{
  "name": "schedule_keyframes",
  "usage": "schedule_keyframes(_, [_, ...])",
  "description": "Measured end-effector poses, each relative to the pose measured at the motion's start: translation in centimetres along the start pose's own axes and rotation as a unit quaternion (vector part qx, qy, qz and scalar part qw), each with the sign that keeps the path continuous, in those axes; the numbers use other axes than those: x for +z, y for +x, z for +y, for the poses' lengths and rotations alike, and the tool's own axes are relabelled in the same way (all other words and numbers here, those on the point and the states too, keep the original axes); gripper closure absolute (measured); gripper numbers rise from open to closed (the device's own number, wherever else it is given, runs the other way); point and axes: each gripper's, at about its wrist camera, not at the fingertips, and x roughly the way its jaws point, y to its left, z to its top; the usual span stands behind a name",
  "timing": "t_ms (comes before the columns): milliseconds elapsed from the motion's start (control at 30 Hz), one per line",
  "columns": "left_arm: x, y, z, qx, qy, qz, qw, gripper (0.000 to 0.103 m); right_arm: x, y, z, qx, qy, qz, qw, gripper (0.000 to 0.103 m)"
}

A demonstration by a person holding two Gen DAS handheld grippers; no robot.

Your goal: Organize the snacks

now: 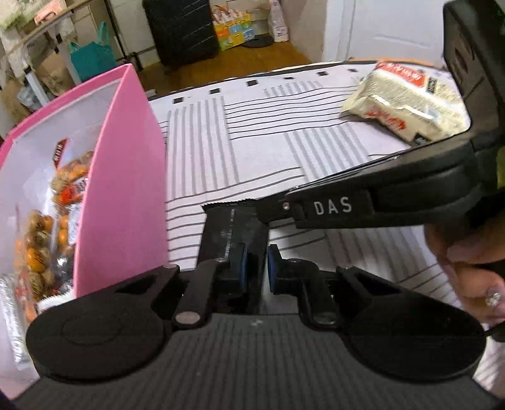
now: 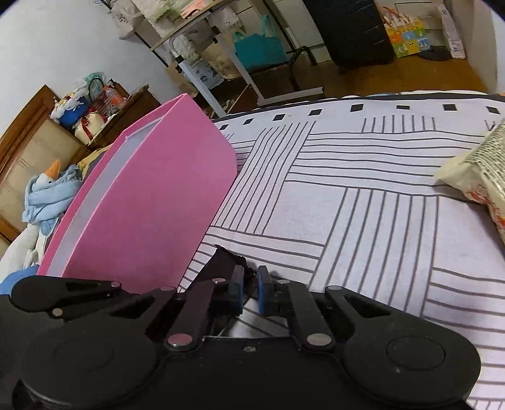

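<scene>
The surface is a white bedsheet (image 2: 363,176) with grey line blocks and small black squares along its far edge. At the left stands a pink box (image 1: 126,176); packets of round orange snacks (image 1: 41,249) lie inside it. A cream snack bag (image 1: 407,101) lies at the upper right. At the bottom centre a black packet (image 1: 235,227) lies on the sheet, and both the left gripper (image 1: 256,268) and the right gripper (image 2: 250,291) pinch it with blue pads. Behind are a wooden floor (image 2: 410,75), a dark suitcase (image 1: 180,30), a teal bag (image 2: 258,50).

Black tool (image 1: 256,265), blue pads (image 1: 243,268)
</scene>
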Motion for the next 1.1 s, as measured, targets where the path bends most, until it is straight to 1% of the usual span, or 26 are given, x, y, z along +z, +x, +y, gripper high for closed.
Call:
schedule_keyframes(67, [-0.1,-0.5,-0.1,-0.016,-0.004,-0.006,0.9998,0.09,-0.2,-0.7,0.1,-0.007,0.0,-0.004,1.0,0.093])
schedule_keyframes(167, [-0.3,-1.4,-0.5,-0.039,0.002,-0.019,0.999,0.087,-0.5,-2.1,-0.3,-0.022,0.011,-0.009,1.0,0.094])
schedule_keyframes(200, [-0.2,-1.5,-0.8,-0.045,0.005,-0.023,0.9987,0.083,-0.6,-2.7,-0.4,-0.029,0.013,-0.013,0.999,0.094])
schedule_keyframes(233, [-0.2,-1.9,-0.9,-0.056,0.008,-0.031,0.9979,0.075,-0.6,-3.1,-0.6,-0.036,0.016,-0.015,0.999,0.094])
schedule_keyframes(267, [-0.2,-2.2,-0.9,-0.062,0.01,-0.039,0.9972,0.069,-0.5,-3.6,-0.9,-0.042,0.018,-0.017,0.999,0.093])
schedule_keyframes(300, [-0.2,-2.5,-0.9,-0.066,0.012,-0.05,0.9965,0.06,-0.5,-4.0,-1.0,-0.049,0.017,-0.019,0.998,0.093])
schedule_keyframes(367, [-0.3,-3.2,-1.1,-0.063,0.023,-0.07,0.9953,0.057,-0.3,-4.7,-1.5,-0.07,0.016,-0.021,0.997,0.093])
schedule_keyframes(433, [-0.3,-3.3,-1.3,-0.053,0.037,-0.077,0.995,0.05,-0.2,-5.1,-2.0,-0.081,0.015,-0.02,0.996,0.093])
schedule_keyframes(500, [-0.3,-2.7,-1.3,-0.045,0.041,-0.072,0.9955,0.049,-0.2,-5.1,-2.5,-0.086,0.02,-0.02,0.996,0.093])
schedule_keyframes(567, [-0.2,-1.9,-1.4,-0.047,0.042,-0.057,0.9964,0.048,-0.2,-4.8,-2.9,-0.081,0.03,-0.022,0.996,0.093])
schedule_keyframes(633, [-0.1,-0.9,-1.6,-0.042,0.044,-0.042,0.9972,0.048,-0.2,-4.3,-2.9,-0.082,0.035,-0.019,0.996,0.093])
schedule_keyframes(700, [-0.3,-0.5,-1.7,-0.036,0.045,-0.041,0.9975,0.048,-0.1,-4.0,-2.8,-0.081,0.035,-0.02,0.996,0.093])
schedule_keyframes(767, [-0.5,-0.4,-1.8,-0.039,0.043,-0.045,0.9973,0.048,0.0,-4.0,-2.7,-0.08,0.037,-0.02,0.996,0.093])
schedule_keyframes(867, [-0.6,0.0,-1.5,-0.033,0.036,-0.039,0.9981,0.048,0.1,-3.9,-2.7,-0.08,0.042,-0.019,0.996,0.093])
schedule_keyframes(967, [-0.7,0.5,-1.2,-0.035,0.027,-0.03,0.9986,0.043,0.1,-3.8,-2.6,-0.08,0.041,-0.018,0.996,0.093])
schedule_keyframes(1033, [-0.7,0.9,-1.0,-0.051,0.023,-0.018,0.9982,0.036,0.1,-3.9,-2.6,-0.079,0.041,-0.019,0.996,0.093])
schedule_keyframes(1067, [-0.8,1.0,-1.0,-0.06,0.023,-0.018,0.9978,0.033,0.1,-3.9,-2.6,-0.078,0.041,-0.019,0.996,0.093])
schedule_keyframes(1100, [-1.0,0.9,-1.0,-0.059,0.024,-0.025,0.9976,0.03,0.1,-4.0,-2.6,-0.078,0.041,-0.019,0.996,0.093])
